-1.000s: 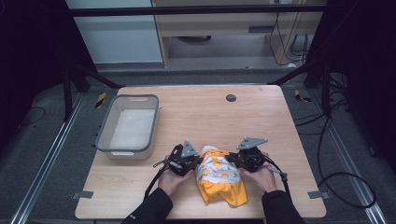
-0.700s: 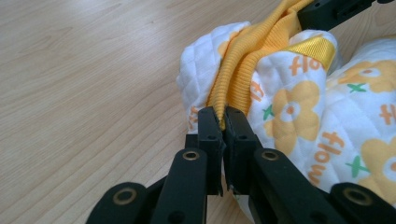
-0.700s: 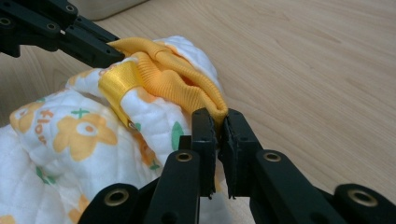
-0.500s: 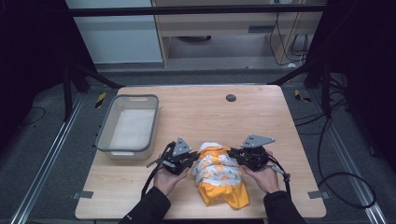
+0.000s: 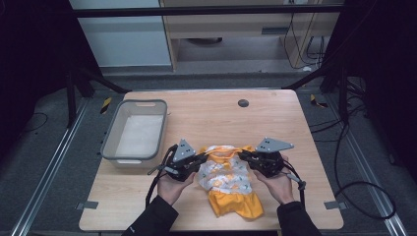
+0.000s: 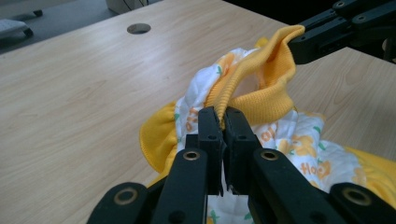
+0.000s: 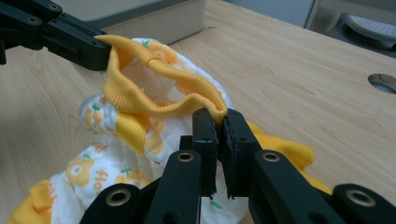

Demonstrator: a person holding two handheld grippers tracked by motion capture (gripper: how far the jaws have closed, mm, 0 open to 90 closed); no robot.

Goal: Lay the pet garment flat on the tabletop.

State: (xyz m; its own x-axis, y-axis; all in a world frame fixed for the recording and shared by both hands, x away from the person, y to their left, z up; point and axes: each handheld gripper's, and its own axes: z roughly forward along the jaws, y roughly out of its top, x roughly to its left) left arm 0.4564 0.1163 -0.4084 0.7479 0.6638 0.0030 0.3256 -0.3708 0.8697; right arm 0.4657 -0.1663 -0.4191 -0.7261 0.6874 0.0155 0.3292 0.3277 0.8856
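I have the left gripper (image 6: 218, 122) and right gripper (image 7: 222, 125) each pinched on the yellow ribbed collar of the garment (image 5: 228, 182), which lies right of the grey bin (image 5: 135, 132). Pulling apart unevenly could slip the thin rib free.

Far half of surface (image 5: 221, 110) open, bare wood, wide lane across. Grey bin (image 5: 134, 131) blocks left side, walls upright, near left claw (image 5: 200, 158). Yellow-and-white garment (image 5: 227, 179) fills near centre between both hands; left claw and right claw (image 5: 243, 155) clamped on its ribbed collar, band stretched between them, closing that gap. Small round hole (image 5: 243, 103) flush at far middle. Right edge strip beyond right hand (image 5: 278, 183) free.
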